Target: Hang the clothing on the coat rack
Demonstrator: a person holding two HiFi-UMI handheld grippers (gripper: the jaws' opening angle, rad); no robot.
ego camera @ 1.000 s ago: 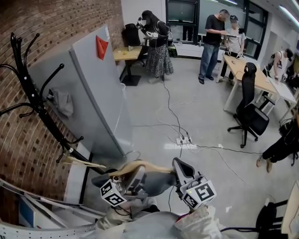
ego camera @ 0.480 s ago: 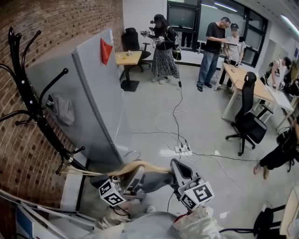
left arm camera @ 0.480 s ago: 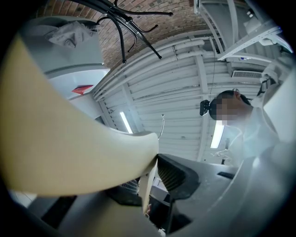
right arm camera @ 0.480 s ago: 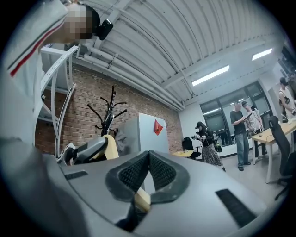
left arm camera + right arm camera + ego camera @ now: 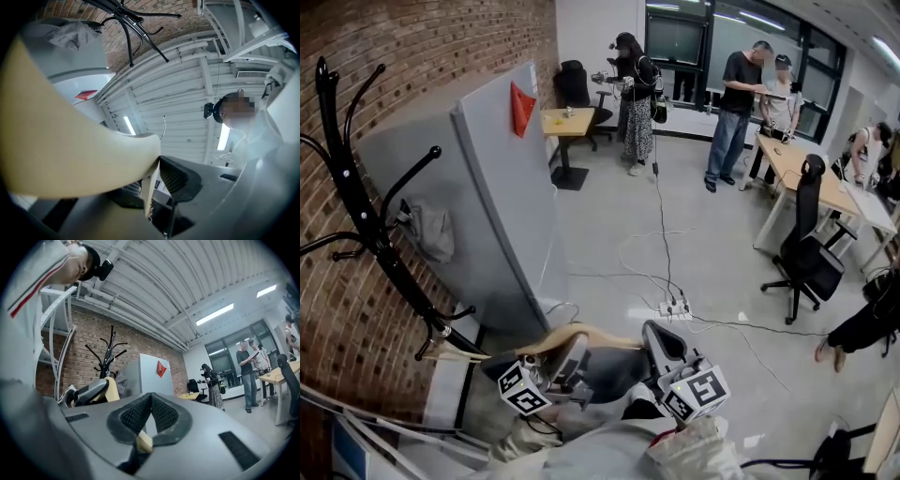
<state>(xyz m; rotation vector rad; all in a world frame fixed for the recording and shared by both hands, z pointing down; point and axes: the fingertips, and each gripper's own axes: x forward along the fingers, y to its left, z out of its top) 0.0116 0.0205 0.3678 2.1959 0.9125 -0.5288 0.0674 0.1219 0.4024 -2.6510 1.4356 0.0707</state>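
Pinching the hanger [image 5: 581, 331], left gripper [image 5: 151, 183] and right gripper [image 5: 150, 420] both hold it; clothing [image 5: 614, 370] largely hidden.

Legible text, brands, numbers: none. Left cube [image 5: 523, 387] and right cube [image 5: 697, 389]: square black-and-white markers, patterns only. Red pennant [image 5: 522, 108] on grey partition [image 5: 502, 206]: no print visible.

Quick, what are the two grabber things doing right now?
Left gripper: closed on the wooden hanger.
Right gripper: closed on the same hanger.
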